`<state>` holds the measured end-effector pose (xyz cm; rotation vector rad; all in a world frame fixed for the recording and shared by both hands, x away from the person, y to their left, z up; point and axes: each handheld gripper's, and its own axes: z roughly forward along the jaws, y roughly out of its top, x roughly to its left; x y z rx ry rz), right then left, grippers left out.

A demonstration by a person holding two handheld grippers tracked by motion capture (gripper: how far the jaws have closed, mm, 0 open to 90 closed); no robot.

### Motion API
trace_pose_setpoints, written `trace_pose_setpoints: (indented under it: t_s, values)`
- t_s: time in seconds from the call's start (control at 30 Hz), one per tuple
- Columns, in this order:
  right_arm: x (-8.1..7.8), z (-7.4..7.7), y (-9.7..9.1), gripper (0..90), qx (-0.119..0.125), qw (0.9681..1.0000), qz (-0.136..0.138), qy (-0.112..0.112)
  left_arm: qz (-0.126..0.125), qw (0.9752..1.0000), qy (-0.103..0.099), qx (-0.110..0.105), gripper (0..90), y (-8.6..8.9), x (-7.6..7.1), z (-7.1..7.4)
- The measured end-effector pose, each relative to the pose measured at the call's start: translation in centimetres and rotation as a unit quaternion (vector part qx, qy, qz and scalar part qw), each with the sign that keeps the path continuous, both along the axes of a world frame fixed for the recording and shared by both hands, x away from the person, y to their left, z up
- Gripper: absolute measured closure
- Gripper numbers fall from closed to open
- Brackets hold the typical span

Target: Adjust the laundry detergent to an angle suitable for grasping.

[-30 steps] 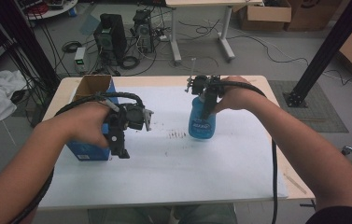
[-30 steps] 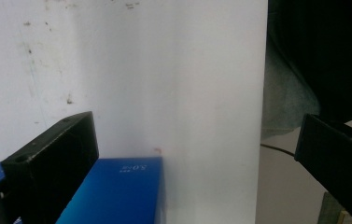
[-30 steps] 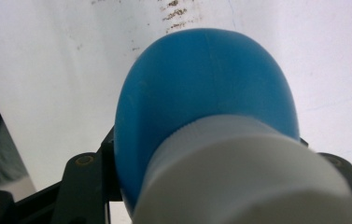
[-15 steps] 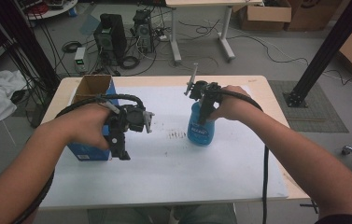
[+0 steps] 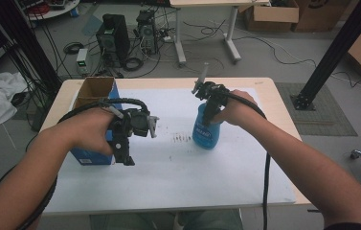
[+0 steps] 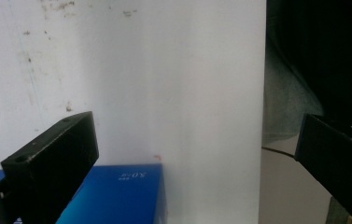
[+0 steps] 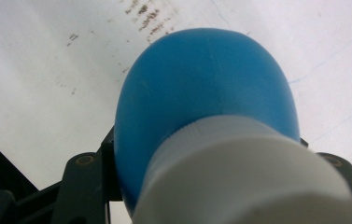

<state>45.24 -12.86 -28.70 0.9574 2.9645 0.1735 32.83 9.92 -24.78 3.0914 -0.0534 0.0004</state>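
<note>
Lighting's pretty flat and even from overhead, with soft shadows under my arms on the white tabletop and no real glare. The high view is a bit soft and dim toward the room's corners. Up close, the blue bottle and its white cap are blurry, and so are my left tongs.

Table w/ white sheet; blue bottle, blue box on it.
</note>
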Motion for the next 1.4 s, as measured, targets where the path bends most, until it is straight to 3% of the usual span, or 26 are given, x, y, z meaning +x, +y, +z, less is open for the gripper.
trace_pose_setpoints:
  t_s: [0.17,0.67,1.4]
  values:
    - [0.3,-0.1,-0.5,40.1,-0.001,0.9998,-0.020,0.004,-0.002,1.0000,0.002,0.007,0.0,-0.1,0.0,-0.2]
    - [-1.0,-1.4,0.9,40.1,-0.016,0.9998,0.005,-0.010,-0.003,1.0000,0.003,0.006,0.1,-0.3,-0.1,-0.4]
    - [-1.3,-1.4,1.0,39.1,-0.021,0.9995,0.017,-0.017,0.003,1.0000,0.007,0.002,0.0,0.4,0.0,-0.8]
